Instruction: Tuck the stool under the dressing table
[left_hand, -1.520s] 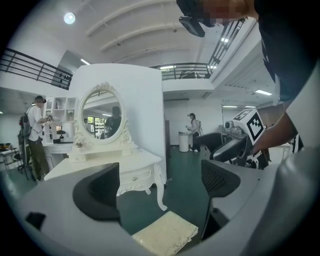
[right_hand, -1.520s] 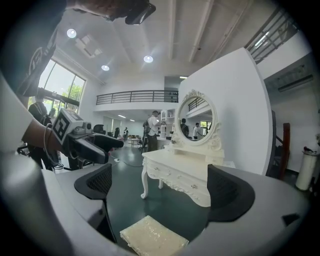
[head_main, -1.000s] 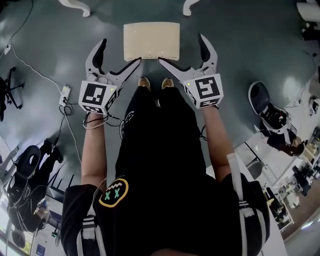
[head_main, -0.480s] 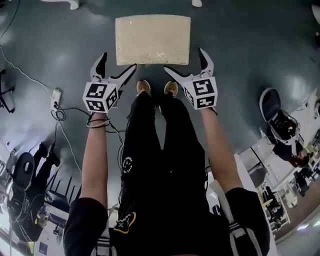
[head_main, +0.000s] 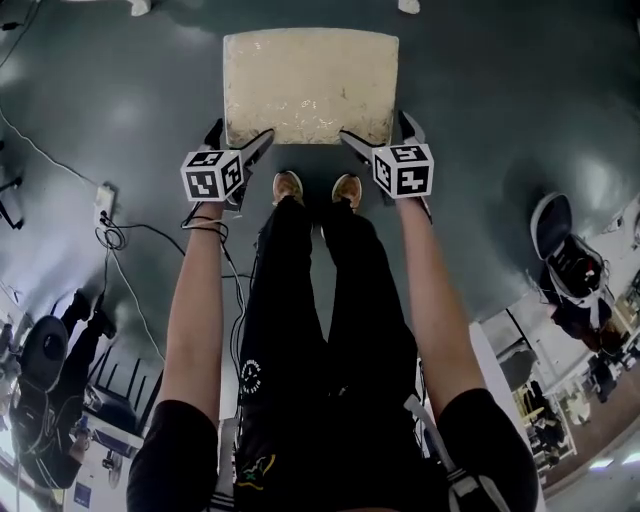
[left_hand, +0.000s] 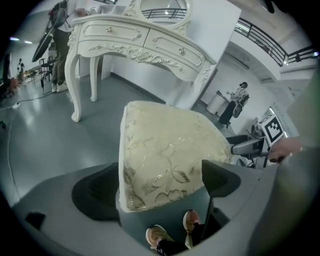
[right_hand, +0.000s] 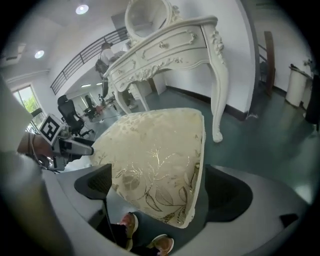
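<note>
Both tools are pale grey plastic, the left gripper (head_main: 240, 133) and the right gripper (head_main: 375, 128) alike, with black pads (left_hand: 95, 189) inside the jaws and a white cube (head_main: 213, 174) of black square markers at the back of each. A thin black cable (head_main: 200, 222) loops just behind the left cube. The holder wears a black short-sleeved top (head_main: 172, 455), black trousers (head_main: 300, 290) with a round white logo (head_main: 251, 376), and tan shoes (head_main: 288, 186)

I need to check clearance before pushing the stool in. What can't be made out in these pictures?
Stool legs: hidden beneath its cushion in all three views.
Dressing table: in the head view the top edge cuts off all but two feet.
Mirror: cut off by the top edge in the left gripper view.
</note>
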